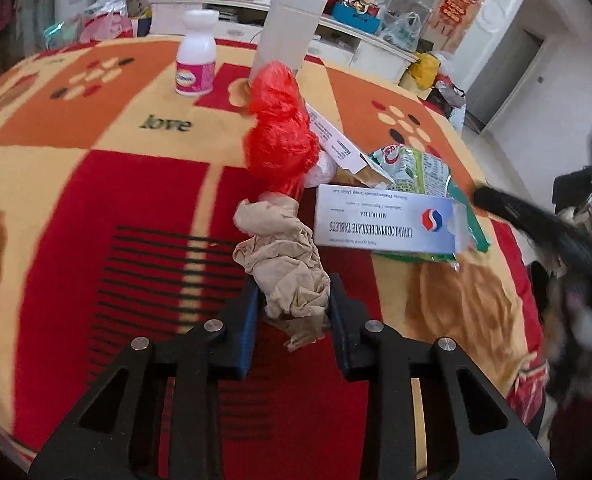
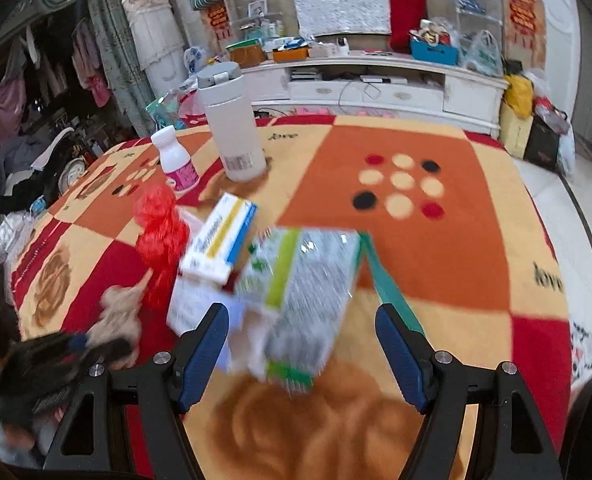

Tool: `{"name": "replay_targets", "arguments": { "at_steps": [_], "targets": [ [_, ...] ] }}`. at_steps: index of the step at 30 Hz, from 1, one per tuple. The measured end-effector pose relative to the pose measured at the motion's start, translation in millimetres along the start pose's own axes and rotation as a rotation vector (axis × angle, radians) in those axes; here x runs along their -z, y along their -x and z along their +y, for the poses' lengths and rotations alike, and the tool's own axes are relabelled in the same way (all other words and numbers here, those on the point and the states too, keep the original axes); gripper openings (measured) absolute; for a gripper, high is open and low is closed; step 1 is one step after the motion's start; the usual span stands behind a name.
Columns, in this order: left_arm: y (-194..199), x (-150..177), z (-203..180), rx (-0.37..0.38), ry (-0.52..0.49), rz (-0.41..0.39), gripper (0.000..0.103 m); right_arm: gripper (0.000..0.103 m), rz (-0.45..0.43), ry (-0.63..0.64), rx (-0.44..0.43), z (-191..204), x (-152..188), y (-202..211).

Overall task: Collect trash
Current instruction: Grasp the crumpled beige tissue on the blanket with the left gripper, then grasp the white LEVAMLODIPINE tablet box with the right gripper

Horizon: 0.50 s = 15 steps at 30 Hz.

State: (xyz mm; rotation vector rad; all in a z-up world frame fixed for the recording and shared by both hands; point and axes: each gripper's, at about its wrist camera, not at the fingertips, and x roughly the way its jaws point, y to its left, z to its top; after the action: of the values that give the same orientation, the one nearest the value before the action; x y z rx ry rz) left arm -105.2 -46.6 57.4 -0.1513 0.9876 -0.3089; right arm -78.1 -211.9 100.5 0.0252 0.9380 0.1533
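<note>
Left gripper (image 1: 294,300) fills the bottom of the left wrist view, jaws pinched tight on a crumpled beige tissue (image 1: 284,256); most of the wad sticks out ahead of the pads, a tail hangs below. Under it lies a blanket (image 1: 96,208) w/ red, orange & cream squares and the word "love".

Just beyond the tissue: red plastic bag (image 1: 278,128), bunched up. To its right a white pill box (image 1: 384,218), blue print, lying flat on a green wrapper (image 1: 416,168). Another open carton (image 1: 336,140) sits between red bag & wrapper, partly under the bag. Farther back a small white bottle (image 1: 196,56) w/ pink label stands upright, a tall white flask (image 1: 292,20) just right of it.

Right gripper (image 2: 302,340) in its own view: jaws about half open, nothing pressed between the pads. Between and ahead of them, blurred, is a green-and-silver pack (image 2: 308,288), w/ the yellow-and-blue carton (image 2: 220,240) and the white pill box (image 2: 192,304) to its left. Can't tell if the pads touch any of it; looks apart. Red bag (image 2: 162,240) is left of the cartons, tissue (image 2: 118,312) at lower left by the blurred left gripper (image 2: 56,360). Bottle (image 2: 176,160) & flask (image 2: 232,124) stand at the far side, near each other. Behind the blanket: white cabinet (image 2: 376,84), cluttered top.
</note>
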Motion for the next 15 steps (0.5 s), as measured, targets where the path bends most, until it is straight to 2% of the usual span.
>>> {"name": "replay_targets", "arguments": {
  "at_steps": [3, 6, 11, 15],
  "targets": [
    [14, 5, 11, -0.014, -0.007, -0.003, 0.029, 0.073, 0.041, 0.031, 0.055, 7, -11, -25],
    [23, 11, 24, -0.035, 0.000, -0.010, 0.029, 0.073, 0.120, 0.051, 0.073, 10, -5, -41],
    [26, 17, 42, -0.056, 0.009, -0.008, 0.029, 0.073, 0.199, 0.105, -0.004, 34, 32, -32],
    [21, 20, 47, -0.049, 0.031, 0.002, 0.029, 0.073, 0.216, 0.116, -0.048, 45, 52, -25]
  ]
}}
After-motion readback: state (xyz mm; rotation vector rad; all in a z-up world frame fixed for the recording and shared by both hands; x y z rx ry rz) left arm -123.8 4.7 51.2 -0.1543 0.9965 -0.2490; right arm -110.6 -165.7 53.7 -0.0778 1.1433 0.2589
